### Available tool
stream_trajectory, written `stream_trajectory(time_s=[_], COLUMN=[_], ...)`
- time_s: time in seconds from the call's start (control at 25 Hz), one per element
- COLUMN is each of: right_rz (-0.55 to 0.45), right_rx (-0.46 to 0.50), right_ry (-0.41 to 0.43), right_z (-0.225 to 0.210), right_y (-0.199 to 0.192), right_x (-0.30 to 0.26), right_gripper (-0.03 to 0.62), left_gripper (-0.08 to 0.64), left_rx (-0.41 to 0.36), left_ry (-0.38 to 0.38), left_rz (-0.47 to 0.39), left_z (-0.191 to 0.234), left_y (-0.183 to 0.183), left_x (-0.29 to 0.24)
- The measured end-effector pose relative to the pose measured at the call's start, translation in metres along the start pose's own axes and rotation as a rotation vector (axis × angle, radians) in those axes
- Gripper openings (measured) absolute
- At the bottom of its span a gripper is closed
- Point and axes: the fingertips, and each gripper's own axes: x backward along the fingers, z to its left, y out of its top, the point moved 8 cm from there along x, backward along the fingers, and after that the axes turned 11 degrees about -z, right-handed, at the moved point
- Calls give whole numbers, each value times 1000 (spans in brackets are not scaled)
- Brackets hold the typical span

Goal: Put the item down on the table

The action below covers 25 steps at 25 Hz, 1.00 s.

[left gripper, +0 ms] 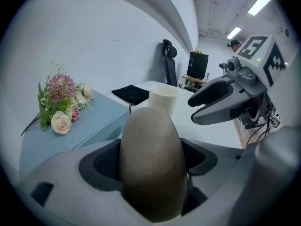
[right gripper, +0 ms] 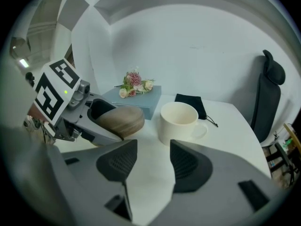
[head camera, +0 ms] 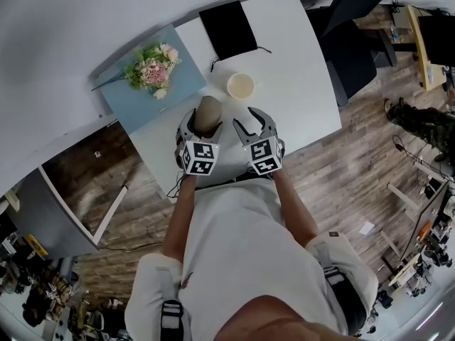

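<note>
Brown oval item [left gripper: 151, 164] is clamped in the left gripper [head camera: 202, 129], over the white table [head camera: 298, 84] and near the mug [head camera: 241, 86]. Right gripper [right gripper: 149, 166] is open and empty. Judgement: lower until it rests, then release slowly; the rounded shape may roll

The brown egg-shaped item [left gripper: 151, 173] hides the cream mug's [left gripper: 163, 97] lower half; its own base sits unseen between the left gripper's [left gripper: 153, 147] jaws.

Bright, even light; ceiling lights [left gripper: 260, 2] glare at one o'clock in the left gripper view; fisheye edges darken; the near item [left gripper: 150, 164] blurs.
</note>
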Motion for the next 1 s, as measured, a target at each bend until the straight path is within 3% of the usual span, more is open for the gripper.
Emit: stream_trajectory(time_s=[1.0], right_rz=[27], right_rx=[0], right_ry=[31], right_z=[3], right_y=[-10], right_x=[-9], right_gripper=[221], left_gripper=[399], left_rx=[-26], left_ry=[-17], left_rz=[68], left_z=[-7], left_y=[-11], left_x=[-17])
